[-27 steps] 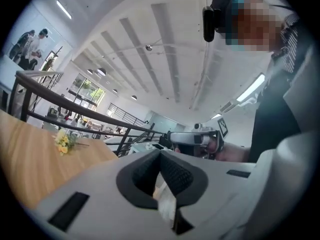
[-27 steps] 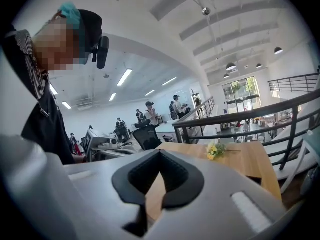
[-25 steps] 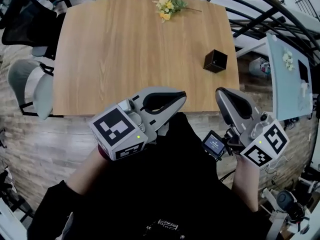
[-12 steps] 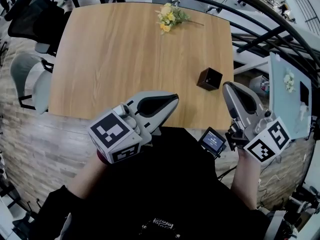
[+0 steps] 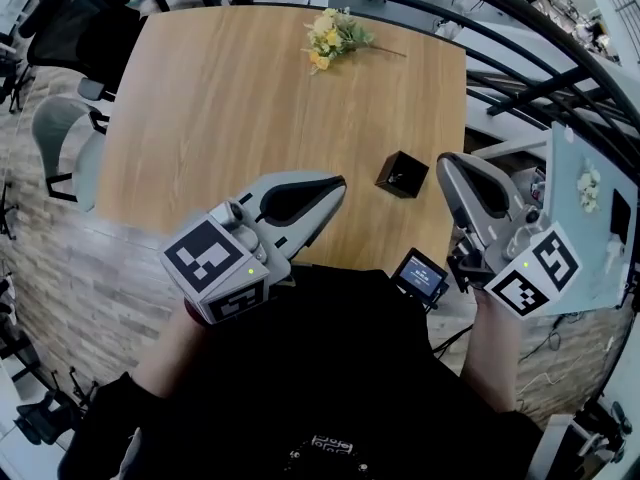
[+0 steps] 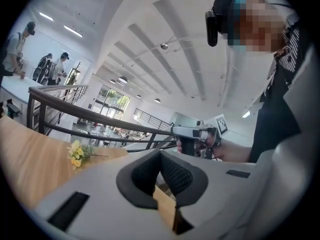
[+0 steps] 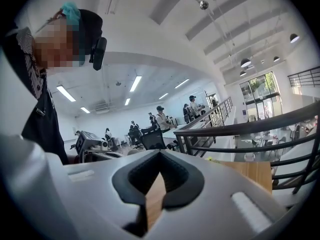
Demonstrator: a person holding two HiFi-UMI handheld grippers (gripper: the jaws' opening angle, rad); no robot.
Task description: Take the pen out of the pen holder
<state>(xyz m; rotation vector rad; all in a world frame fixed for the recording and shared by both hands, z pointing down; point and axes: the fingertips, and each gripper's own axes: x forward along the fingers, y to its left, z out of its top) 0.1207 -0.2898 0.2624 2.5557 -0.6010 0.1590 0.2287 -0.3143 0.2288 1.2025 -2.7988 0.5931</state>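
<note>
Wooden tabletop [image 5: 200, 118] filled the head view. At its near edge the left hand-held gripper [image 5: 338, 182] and the right hand-held gripper [image 5: 444, 161] both had their jaws pressed together on nothing. Just beyond, between their tips and closer to the right one, stood the black pen holder [image 5: 402, 174]; no pen could be made out inside. A pen would likely be light, stiff and slick, best pinched on its exposed upper barrel. Yellow flowers [image 5: 330, 36] lay at the far edge. Only the head view showed the holder; the gripper views caught tabletop, railing [image 7: 250, 129] and hall instead.
</note>
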